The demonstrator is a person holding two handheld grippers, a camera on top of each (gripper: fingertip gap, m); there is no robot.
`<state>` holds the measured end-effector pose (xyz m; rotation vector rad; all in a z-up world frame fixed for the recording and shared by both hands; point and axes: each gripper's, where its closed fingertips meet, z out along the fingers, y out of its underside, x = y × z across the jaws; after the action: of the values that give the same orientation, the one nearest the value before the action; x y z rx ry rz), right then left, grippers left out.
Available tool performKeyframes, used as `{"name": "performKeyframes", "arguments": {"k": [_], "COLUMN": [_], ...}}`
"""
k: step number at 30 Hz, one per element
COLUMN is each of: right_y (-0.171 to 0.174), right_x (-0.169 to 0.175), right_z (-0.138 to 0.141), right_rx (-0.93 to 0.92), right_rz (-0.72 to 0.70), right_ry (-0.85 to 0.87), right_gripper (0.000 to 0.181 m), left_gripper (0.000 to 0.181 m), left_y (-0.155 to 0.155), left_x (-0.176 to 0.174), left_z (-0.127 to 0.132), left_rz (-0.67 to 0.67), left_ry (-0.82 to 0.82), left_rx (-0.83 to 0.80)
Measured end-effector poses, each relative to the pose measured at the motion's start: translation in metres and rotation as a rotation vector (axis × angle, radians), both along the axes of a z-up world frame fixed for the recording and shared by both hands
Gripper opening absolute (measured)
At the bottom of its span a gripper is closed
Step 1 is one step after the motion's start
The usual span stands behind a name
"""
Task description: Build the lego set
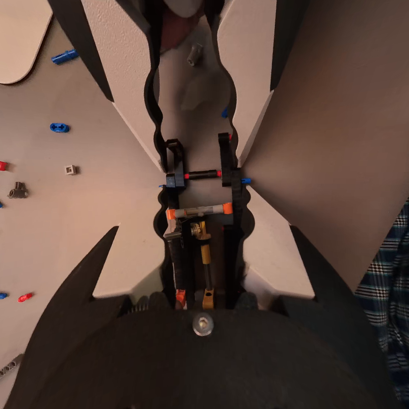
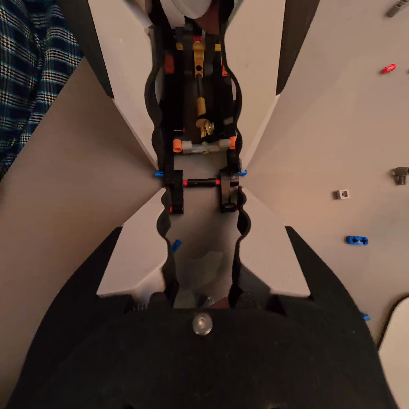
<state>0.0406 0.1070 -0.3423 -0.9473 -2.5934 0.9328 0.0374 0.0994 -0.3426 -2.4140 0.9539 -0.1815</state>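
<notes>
Two grippers face each other tip to tip over a pale table, with the partly built lego assembly spanning the gap between them.

Left gripper: its fingers are clenched on the two black side beams of the assembly, at the end carrying the orange-capped grey cross axle and the yellow piston. The assembly is held between its own fingers, close to the camera.

Right gripper: its jaws are closed onto the outer faces of the two short black arms at the opposite end, which are joined by a black axle with red ends. Whether this contact is a firm clamp or only a light touch cannot be determined.

Loose parts lie well apart from the work on the table, to the right in the right wrist view: a red pin, a dark grey connector, a small grey brick and a blue two-hole link.

Step in hand, as judged: seating or aligning the forked arm end while the other gripper braces the frame.

Next move calls for: steady, opposed pressure along the beams, keeping both arms parallel so that the blue pins are not levered out.
</notes>
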Motion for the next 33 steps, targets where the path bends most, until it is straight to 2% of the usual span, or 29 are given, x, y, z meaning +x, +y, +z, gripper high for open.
{"name": "performKeyframes", "arguments": {"k": [9,26,28,33], "right_y": [-0.001,-0.0015,-0.0012,-0.0015], "right_x": [0.0014,0.0025,0.002,-0.0004], "right_z": [0.0004,0.0007,0.0007,0.0027], "right_rx": [-0.004,-0.017,-0.024,-0.014], "right_rz": [0.016,0.01,-0.002,-0.02], "right_ry": [0.02,0.033,0.033,0.052], "right_gripper": [0.048,0.045,0.046,0.071], "left_gripper": [0.063,0.061,0.063,0.065], "left_y": [-0.0005,-0.0001,-0.0003,-0.0011], "left_x": [0.0017,0.0027,0.0025,0.0007], "left_z": [0.0003,0.0005,0.0002,0.0004], "left_rz": [-0.028,-0.057,-0.05,-0.024], "left_ry": [-0.003,0.011,0.01,0.004], "left_rx": [0.021,0.03,0.02,0.023]}}
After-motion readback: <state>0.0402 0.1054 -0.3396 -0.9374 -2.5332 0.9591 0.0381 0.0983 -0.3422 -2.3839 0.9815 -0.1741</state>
